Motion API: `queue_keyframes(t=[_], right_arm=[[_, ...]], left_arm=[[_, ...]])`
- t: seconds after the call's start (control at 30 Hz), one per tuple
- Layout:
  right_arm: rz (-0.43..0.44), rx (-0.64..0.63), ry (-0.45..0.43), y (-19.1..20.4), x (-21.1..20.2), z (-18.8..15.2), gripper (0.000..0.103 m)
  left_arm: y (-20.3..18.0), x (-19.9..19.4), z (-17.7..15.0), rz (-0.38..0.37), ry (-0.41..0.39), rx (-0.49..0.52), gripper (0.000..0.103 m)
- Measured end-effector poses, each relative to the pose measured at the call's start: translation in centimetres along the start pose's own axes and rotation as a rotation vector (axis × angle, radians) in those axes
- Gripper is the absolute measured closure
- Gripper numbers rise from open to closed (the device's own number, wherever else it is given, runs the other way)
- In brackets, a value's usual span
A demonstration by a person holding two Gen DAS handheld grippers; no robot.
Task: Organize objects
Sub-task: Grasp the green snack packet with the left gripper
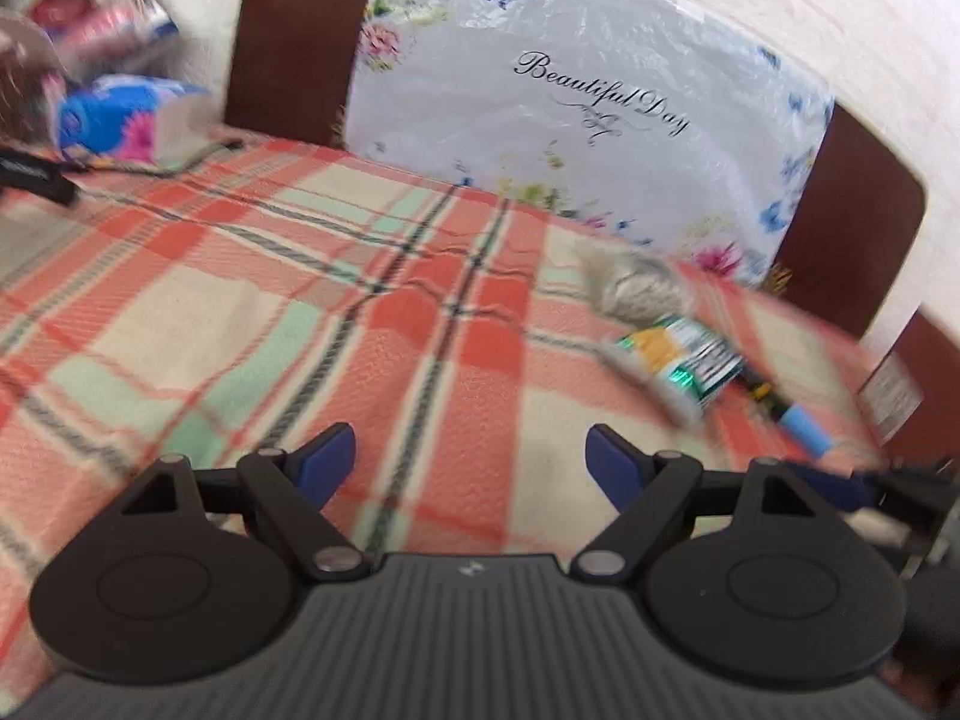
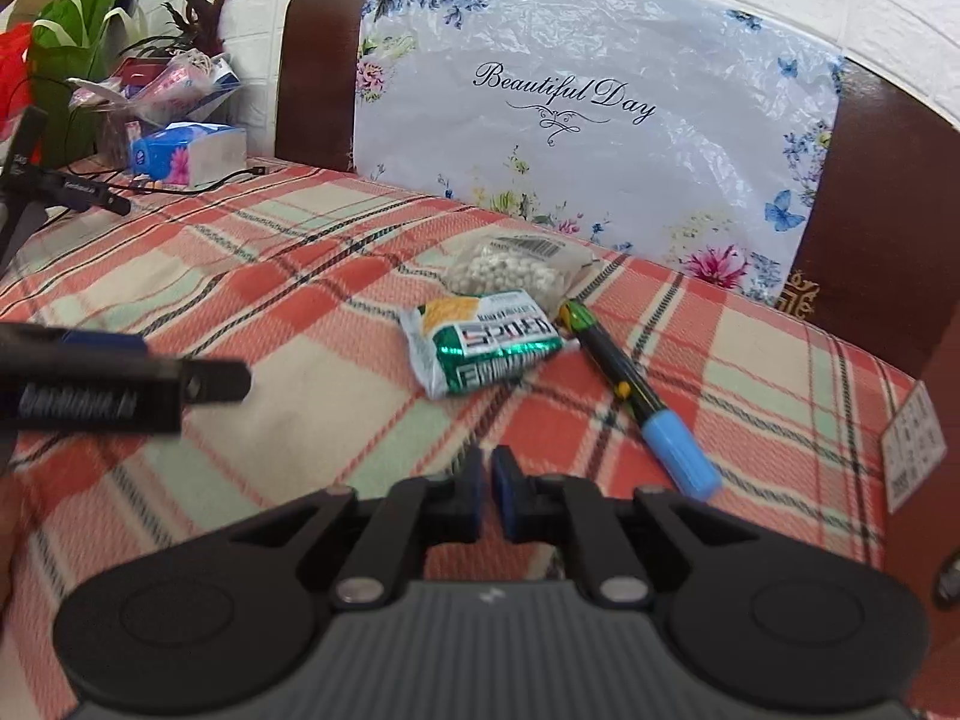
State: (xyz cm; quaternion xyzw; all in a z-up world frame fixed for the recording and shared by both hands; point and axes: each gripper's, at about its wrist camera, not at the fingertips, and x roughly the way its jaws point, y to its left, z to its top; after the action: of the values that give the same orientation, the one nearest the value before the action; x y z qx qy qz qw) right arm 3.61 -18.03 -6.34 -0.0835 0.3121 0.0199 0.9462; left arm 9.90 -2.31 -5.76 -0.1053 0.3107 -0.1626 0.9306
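Note:
A green and white packet [image 2: 486, 345] lies on the plaid cloth [image 2: 300, 276], with a clear bag of white beads [image 2: 513, 267] just behind it and a black pen with a blue cap [image 2: 636, 396] to its right. All three show blurred in the left wrist view: the packet [image 1: 678, 360], the bag [image 1: 636, 288], the pen [image 1: 792, 414]. My left gripper [image 1: 468, 462] is open and empty, left of the packet. My right gripper [image 2: 487, 474] is shut and empty, just in front of the packet and pen. The left gripper's body [image 2: 120, 387] shows at the left of the right wrist view.
A floral "Beautiful Day" plastic bag [image 2: 588, 138] covers a dark wooden headboard [image 2: 882, 228] behind the objects. A blue tissue box [image 2: 192, 153], a green bag [image 2: 78, 42], packets and a black cable [image 2: 198, 186] crowd the far left. A black tripod leg [image 2: 66, 189] lies there too.

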Motion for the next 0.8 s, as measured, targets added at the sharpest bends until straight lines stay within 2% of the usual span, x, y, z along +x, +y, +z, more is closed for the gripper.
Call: queue_keyframes(t=[0.07,0.13,0.2,0.23,0.27,0.3,0.33,0.37,0.4,0.43,0.47,0.5,0.6,0.7,0.8], right_arm=[[-0.020,-0.021,-0.023,-0.1,-0.2,-0.3,0.050],[-0.021,-0.025,-0.013,-0.2,0.6,0.0,0.046],[0.003,0.000,-0.008,-0.5,1.6,0.6,0.045],[0.020,0.008,-0.005,-0.6,2.2,1.1,0.043],[0.029,0.011,-0.003,-0.7,2.9,1.6,0.038],[0.030,0.014,-0.003,-0.7,3.8,2.0,0.029],[0.032,0.018,-0.003,-0.7,4.6,2.5,0.026],[0.038,0.024,0.001,-0.8,5.4,3.0,0.025],[0.048,0.040,0.004,-0.8,6.3,3.4,0.024],[0.057,0.054,0.005,-0.9,7.0,3.8,0.023],[0.071,0.063,0.008,-0.9,7.5,4.1,0.025],[0.091,0.067,0.007,-1.0,7.8,4.1,0.035],[0.110,0.073,-0.011,-1.1,7.2,3.5,0.043],[0.132,0.049,-0.005,-0.6,5.2,2.2,0.045],[0.150,0.040,-0.002,0.1,1.4,-0.3,0.045]], left_arm=[[-1.0,1.1,2.1,-0.091,0.025,0.030,0.017],[-2.9,2.7,3.8,-0.177,0.061,0.131,0.015],[-4.7,4.2,4.6,-0.215,0.082,0.229,0.007],[-5.6,5.1,4.8,-0.219,0.089,0.278,0.006],[-6.2,5.9,4.9,-0.220,0.100,0.311,0.006],[-6.6,6.8,5.0,-0.224,0.118,0.337,0.006],[-7.0,7.6,5.1,-0.237,0.137,0.351,0.006],[-7.2,8.1,5.1,-0.251,0.148,0.360,0.008],[-7.5,8.7,5.0,-0.260,0.158,0.371,0.019],[-7.6,9.3,4.9,-0.281,0.187,0.380,0.032],[-7.7,9.8,4.7,-0.306,0.221,0.366,0.050],[-7.4,9.9,4.6,-0.306,0.225,0.338,0.051],[-7.2,8.6,3.5,-0.305,0.202,0.324,0.053],[-7.3,6.1,1.6,-0.311,0.203,0.306,0.053],[-7.7,2.4,-1.3,-0.333,0.207,0.315,0.053]])
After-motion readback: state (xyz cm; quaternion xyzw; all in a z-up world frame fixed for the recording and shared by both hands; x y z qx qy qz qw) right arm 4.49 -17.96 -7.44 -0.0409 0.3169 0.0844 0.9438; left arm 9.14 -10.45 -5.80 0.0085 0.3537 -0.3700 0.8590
